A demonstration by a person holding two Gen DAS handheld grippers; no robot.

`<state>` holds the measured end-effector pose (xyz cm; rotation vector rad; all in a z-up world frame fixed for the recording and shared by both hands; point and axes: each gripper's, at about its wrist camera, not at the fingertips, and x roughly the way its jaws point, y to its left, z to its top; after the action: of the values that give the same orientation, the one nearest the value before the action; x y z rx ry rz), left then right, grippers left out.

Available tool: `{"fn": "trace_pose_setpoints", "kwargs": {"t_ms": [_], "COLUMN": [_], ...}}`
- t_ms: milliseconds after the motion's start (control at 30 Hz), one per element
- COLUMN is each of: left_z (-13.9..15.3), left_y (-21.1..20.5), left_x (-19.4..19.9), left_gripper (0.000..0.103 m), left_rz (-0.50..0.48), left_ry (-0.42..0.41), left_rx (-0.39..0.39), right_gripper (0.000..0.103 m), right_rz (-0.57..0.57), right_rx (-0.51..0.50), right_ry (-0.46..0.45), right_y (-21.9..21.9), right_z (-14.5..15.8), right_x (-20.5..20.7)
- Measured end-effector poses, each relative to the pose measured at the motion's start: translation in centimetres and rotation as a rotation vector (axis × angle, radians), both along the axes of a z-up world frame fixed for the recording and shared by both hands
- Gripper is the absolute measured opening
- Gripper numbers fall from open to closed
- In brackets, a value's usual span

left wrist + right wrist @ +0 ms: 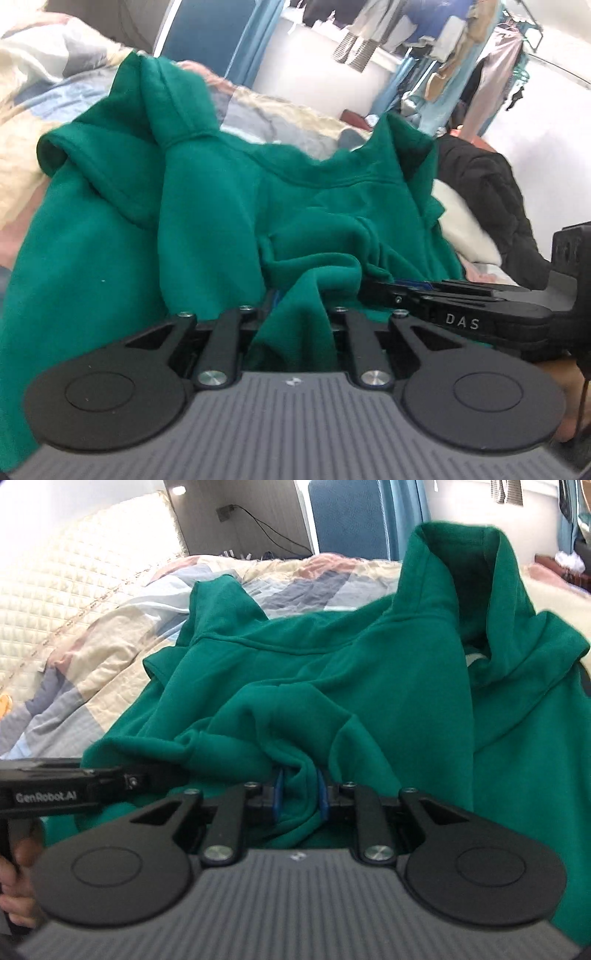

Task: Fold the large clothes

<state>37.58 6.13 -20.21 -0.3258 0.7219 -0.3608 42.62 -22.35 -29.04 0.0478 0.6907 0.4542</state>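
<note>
Green fleece fills both your views: the green hoodie [207,206] lies rumpled on the bed, soft and matte, thick rolled seams running across it, its hood standing up in a tall fold at the far side. Under it the patchwork quilt [48,92] shows in pale blocks of cream, grey-blue and pink, lightly puckered.

Your left claw [295,314] has a ridge of that fleece bunched up between its black fingers, and the cloth rises through the gap and drapes over it, so the blue pads are nearly buried. It looks drawn in narrow and pinching the fabric. Just to its right your right claw [380,291] comes in from the side, flat black links with white lettering, its tips pushed into the same heap of folds.

From the right wrist the grip reads more clearly: the blue pads [323,794] squeeze a gathered tuck of hoodie between them, the jaws narrow, with creases fanning away from the pinch. Your left hand [18,871] shows at the edge, wrapped on the other handle. To the left stands a cream quilted headboard [74,583], stitched in small squares. At the far right of the left view, a black puffy jacket [491,206] lies slumped.
</note>
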Motion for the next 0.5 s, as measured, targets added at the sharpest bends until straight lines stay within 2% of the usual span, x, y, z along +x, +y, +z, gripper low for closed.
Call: {"fn": "trace_pose_setpoints", "kwargs": {"t_ms": [33,67,100,167,200,233,367,433,500], "left_z": [0.4,0.8,1.3,2.5,3.0,3.4,5.0,5.3,5.2], "left_y": [0.1,0.4,0.8,1.8,2.3,2.9,4.3,5.0,5.4], "left_x": [-0.4,-0.8,-1.2,-2.2,-2.3,-2.4,-0.1,2.1,4.4], "left_gripper": [0.038,0.056,0.066,0.066,0.066,0.066,0.066,0.066,0.066], "left_rz": [0.003,0.009,0.024,0.055,0.068,0.083,0.166,0.197,0.240], "left_ry": [-0.012,-0.026,-0.042,-0.075,-0.089,-0.103,-0.119,-0.122,-0.126], "left_rx": [0.000,-0.009,-0.026,-0.062,-0.076,-0.086,-0.061,-0.052,-0.010], "right_gripper": [0.023,0.023,0.024,0.036,0.049,0.055,0.055,0.055,0.055], "right_rz": [-0.002,-0.002,-0.001,-0.002,-0.003,-0.007,-0.043,-0.089,-0.141], "right_rx": [-0.006,-0.007,0.001,0.026,0.044,0.065,0.105,0.111,0.098], "right_ry": [-0.009,-0.018,-0.036,-0.061,-0.074,-0.094,-0.153,-0.175,-0.184], "right_y": [0.0,0.0,-0.1,-0.4,-0.7,-1.1,-2.2,-2.6,-2.8], "right_z": [0.3,0.8,1.4,2.4,3.0,3.5,5.3,6.1,6.5], "right_x": [-0.2,-0.4,-0.9,-1.7,-2.2,-2.7,-2.2,-0.7,1.2]}}
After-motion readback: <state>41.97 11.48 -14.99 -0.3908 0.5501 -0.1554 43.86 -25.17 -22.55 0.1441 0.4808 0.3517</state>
